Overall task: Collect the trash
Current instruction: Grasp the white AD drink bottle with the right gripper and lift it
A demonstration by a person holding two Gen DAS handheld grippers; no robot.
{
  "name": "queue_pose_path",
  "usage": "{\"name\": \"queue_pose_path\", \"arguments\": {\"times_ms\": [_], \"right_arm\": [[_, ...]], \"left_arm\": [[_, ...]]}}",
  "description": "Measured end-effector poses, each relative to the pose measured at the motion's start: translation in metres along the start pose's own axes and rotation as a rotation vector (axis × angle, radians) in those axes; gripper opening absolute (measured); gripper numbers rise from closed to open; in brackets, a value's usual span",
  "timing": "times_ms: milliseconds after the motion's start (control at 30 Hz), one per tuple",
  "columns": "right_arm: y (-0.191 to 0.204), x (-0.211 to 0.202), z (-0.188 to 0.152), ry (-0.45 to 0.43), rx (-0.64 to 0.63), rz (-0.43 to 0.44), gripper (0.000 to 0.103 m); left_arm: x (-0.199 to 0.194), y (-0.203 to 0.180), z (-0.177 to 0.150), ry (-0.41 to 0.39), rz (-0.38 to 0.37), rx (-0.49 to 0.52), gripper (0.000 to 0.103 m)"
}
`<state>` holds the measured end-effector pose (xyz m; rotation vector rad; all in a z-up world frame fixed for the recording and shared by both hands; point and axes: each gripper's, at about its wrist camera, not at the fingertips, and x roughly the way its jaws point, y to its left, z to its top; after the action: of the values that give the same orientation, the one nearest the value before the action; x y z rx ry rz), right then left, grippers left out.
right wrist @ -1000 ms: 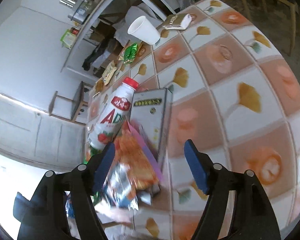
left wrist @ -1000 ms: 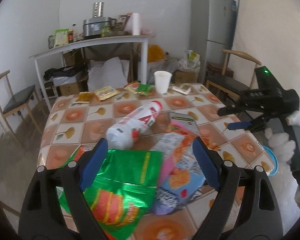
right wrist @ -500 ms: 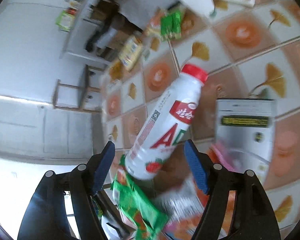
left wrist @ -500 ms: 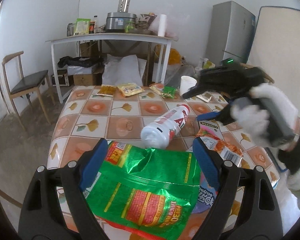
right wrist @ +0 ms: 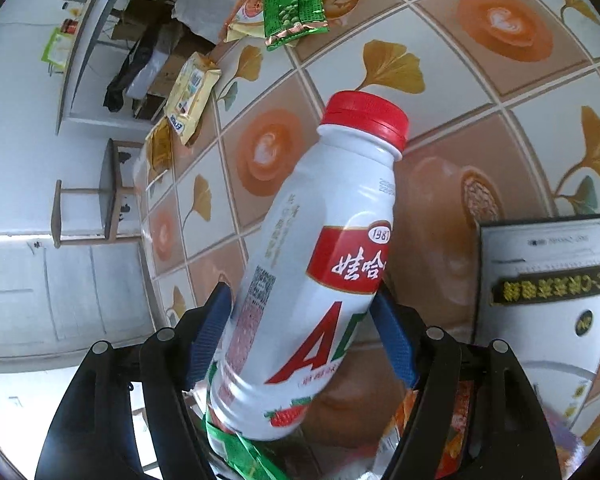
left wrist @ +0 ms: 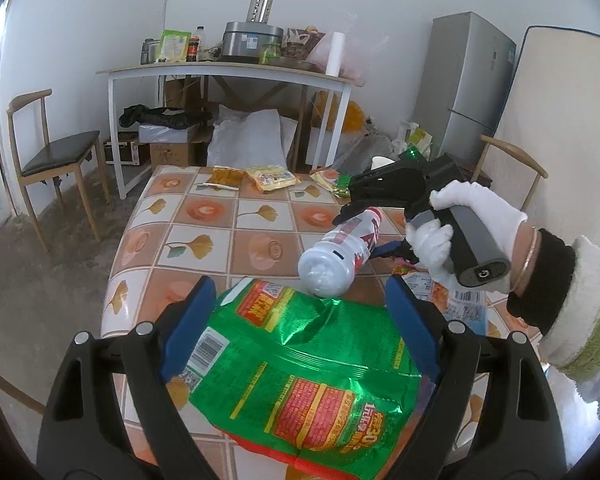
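Right tool (right wrist: 300,336): jaws spread wide and straddling the white drink bottle (right wrist: 320,264), one blue pad on each side of the label. Pads look close to the plastic, but a firm press cannot be confirmed; judged as bracketing, not yet clamped. Bottle lies on its side on the tiled worktop (right wrist: 500,92), red cap (right wrist: 364,120) pointing away from the tool, base toward the tool and resting over the edge of a green wrapper. Approach across the body's middle makes sense: the round body would roll out of a grip taken nearer the cap.

From the left view the right tool (left wrist: 374,236) comes down steeply over the bottle (left wrist: 336,256), held in a white-gloved hand (left wrist: 456,232).

Left tool (left wrist: 300,332): jaws wide apart, nothing gripped. The green foil snack bag (left wrist: 300,368) lies flat directly beneath and between its pads, crumpled, with no contact visible. Judged as waiting over the next item while the right side deals with the bottle.

Just right of the right tool: a dark-edged flat box (right wrist: 548,292) on the worktop. Farther ahead, beyond the cap, small snack packets (right wrist: 296,4) lie uncollected
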<state>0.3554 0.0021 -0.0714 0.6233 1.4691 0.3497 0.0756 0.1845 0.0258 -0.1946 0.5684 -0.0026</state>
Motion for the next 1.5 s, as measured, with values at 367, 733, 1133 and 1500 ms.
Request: {"name": "queue_pose_path", "arguments": {"times_ms": [367,733,1133,1500], "right_arm": [[0.008,0.012,0.012,-0.026,-0.012,0.010,0.063],[-0.001,-0.015,0.018,0.004,0.020,0.234,0.062],[-0.017,-0.157,-0.019,-0.125,-0.112,0.417,0.062],[-0.141,-0.259,-0.112,-0.234,-0.151,0.224,0.062]], "left_arm": [[-0.009,0.017,-0.004,-0.017,0.019,-0.045,0.082],[-0.013,0.023,-0.007,-0.017,0.030,-0.056,0.082],[-0.025,0.003,-0.013,-0.027,-0.090,0.009,0.082],[-0.006,-0.105,-0.049,0.061,-0.334,0.284,0.082]]}}
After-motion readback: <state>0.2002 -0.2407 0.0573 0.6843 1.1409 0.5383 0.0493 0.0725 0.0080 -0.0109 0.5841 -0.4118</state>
